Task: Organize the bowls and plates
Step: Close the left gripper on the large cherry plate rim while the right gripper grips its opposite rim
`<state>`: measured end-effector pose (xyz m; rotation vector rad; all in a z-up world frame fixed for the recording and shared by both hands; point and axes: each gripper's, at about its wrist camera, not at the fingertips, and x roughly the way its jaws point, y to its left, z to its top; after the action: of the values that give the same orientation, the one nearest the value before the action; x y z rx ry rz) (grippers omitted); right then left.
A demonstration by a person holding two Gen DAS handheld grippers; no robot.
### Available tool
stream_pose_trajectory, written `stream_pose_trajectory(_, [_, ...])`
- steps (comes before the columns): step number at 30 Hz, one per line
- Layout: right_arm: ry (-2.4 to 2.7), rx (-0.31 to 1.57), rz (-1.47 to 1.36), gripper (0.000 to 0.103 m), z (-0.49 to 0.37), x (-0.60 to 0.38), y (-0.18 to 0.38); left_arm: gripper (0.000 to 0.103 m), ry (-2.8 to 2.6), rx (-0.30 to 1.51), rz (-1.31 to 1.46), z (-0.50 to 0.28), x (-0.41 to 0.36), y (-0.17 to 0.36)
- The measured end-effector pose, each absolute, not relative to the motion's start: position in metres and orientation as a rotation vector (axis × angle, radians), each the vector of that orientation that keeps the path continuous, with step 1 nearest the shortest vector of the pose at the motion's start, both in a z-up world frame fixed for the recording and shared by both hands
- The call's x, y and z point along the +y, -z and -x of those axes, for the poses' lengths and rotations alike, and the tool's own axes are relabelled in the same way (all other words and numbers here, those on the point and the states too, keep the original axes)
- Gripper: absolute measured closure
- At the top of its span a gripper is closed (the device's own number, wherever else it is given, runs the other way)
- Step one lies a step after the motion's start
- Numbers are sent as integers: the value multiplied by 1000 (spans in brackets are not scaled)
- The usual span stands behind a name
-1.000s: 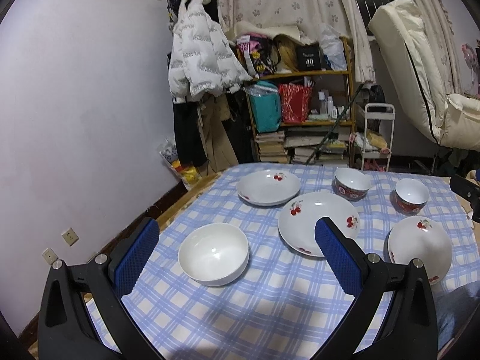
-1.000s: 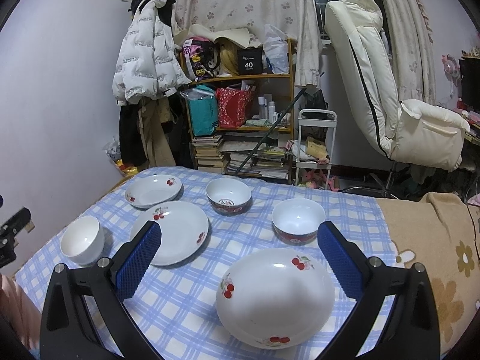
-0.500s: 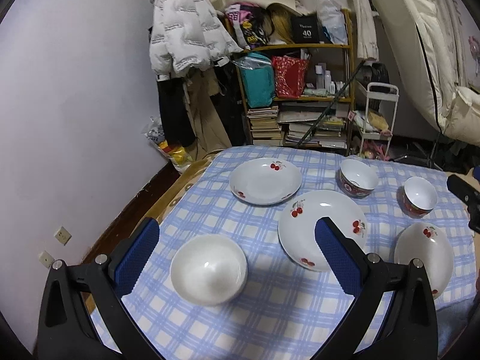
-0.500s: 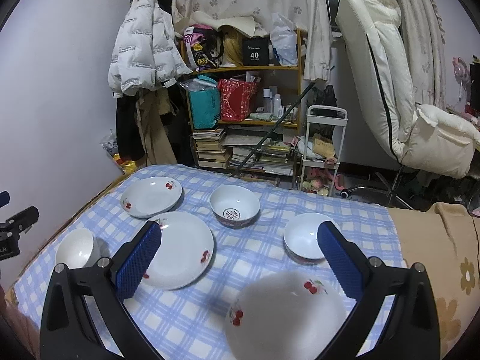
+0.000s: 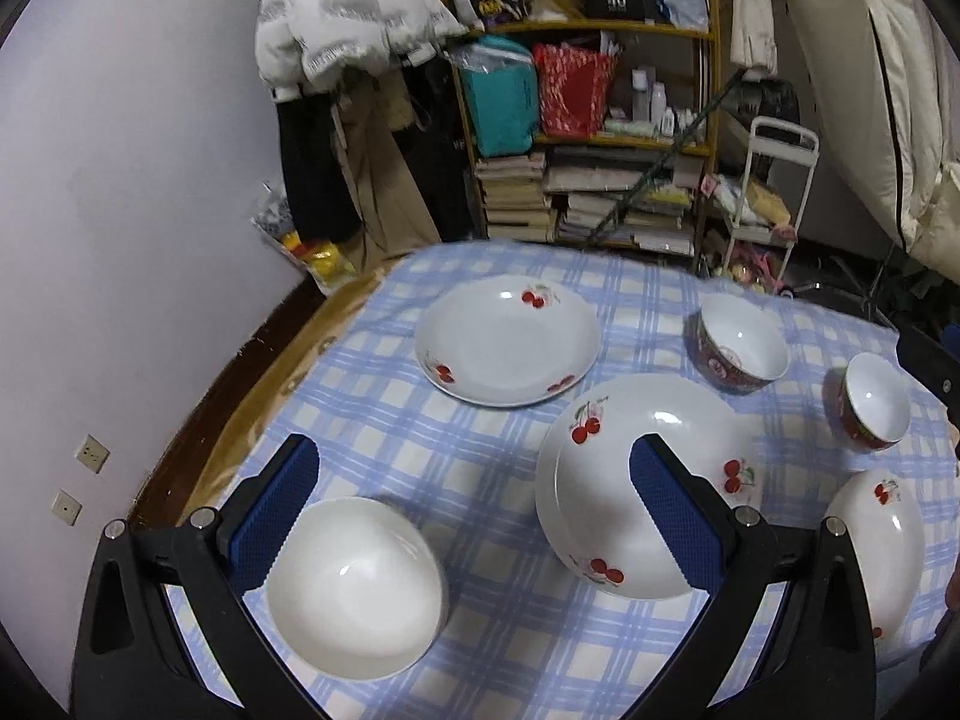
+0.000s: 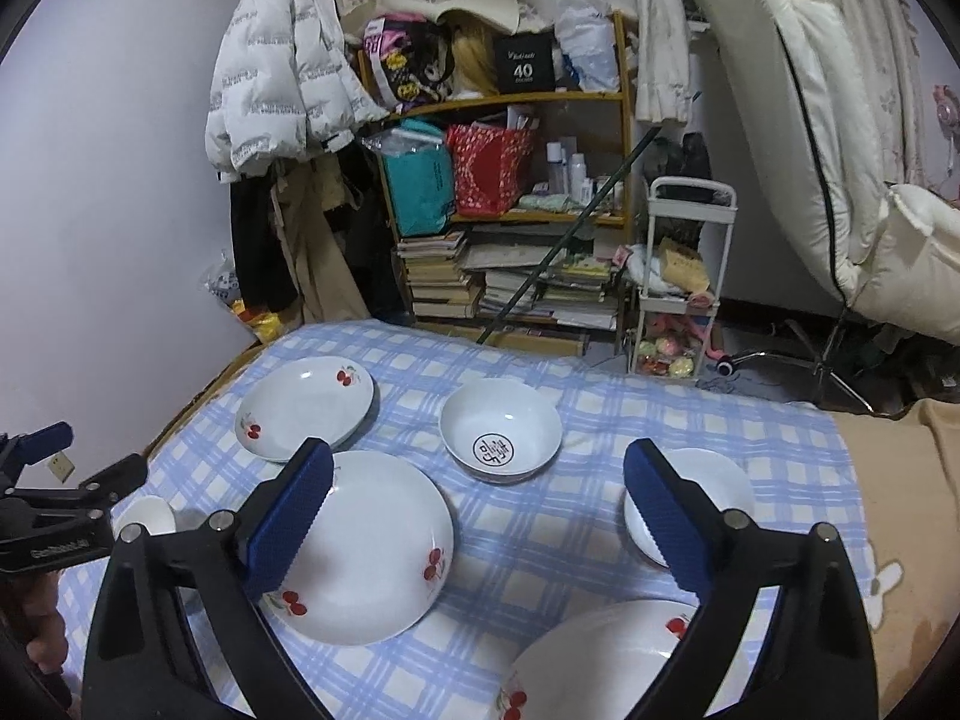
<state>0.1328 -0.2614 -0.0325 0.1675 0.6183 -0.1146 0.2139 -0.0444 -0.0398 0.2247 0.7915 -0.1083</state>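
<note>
Dishes lie on a blue checked tablecloth (image 5: 492,450). In the left wrist view a plain white bowl (image 5: 354,588) sits near my open, empty left gripper (image 5: 474,528). A large cherry plate (image 5: 606,480) lies in the middle and a smaller cherry plate (image 5: 507,348) behind it. Two red-sided bowls (image 5: 741,351) (image 5: 873,402) stand at the right, a third cherry plate (image 5: 873,546) at the near right. My open, empty right gripper (image 6: 477,522) hovers above the large plate (image 6: 372,546), a bowl (image 6: 501,429) and the near plate (image 6: 606,660).
A cluttered shelf (image 6: 510,210) with books and bags, a hanging white jacket (image 6: 276,66) and a white recliner (image 6: 840,150) stand beyond the table's far edge. A small white cart (image 6: 684,276) stands beside the shelf. The wall (image 5: 120,180) is on the left.
Both grippers have risen and tilted downward over the table, so the dishes now sit higher in view. The dishes themselves have not moved; both grippers stay open.
</note>
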Motion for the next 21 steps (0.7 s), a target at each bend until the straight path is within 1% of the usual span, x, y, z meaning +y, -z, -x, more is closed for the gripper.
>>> stream_pose_trajectory(2, [102,642,-162,10,-142,-261,42,1,123,826,-203,-220,-47,51])
stream_pose_trajectory(4, [96,661,-165,12,-149,-264,50,1,144,854,-175,-226,-49,61])
stream_pose_trajectory(8, [81,712,-201,21,-165,-270,73,1,151,872,-205,-233,-59,79])
stream_pose_trajectory(19, [39,819,-170,22,-194,-266,120,1,178,977,-229,-260,-69,132])
stream_pose_trajectory(21, [33,846,-163,27,-199,-265,128,1,180,994,-225,-264,-69,138])
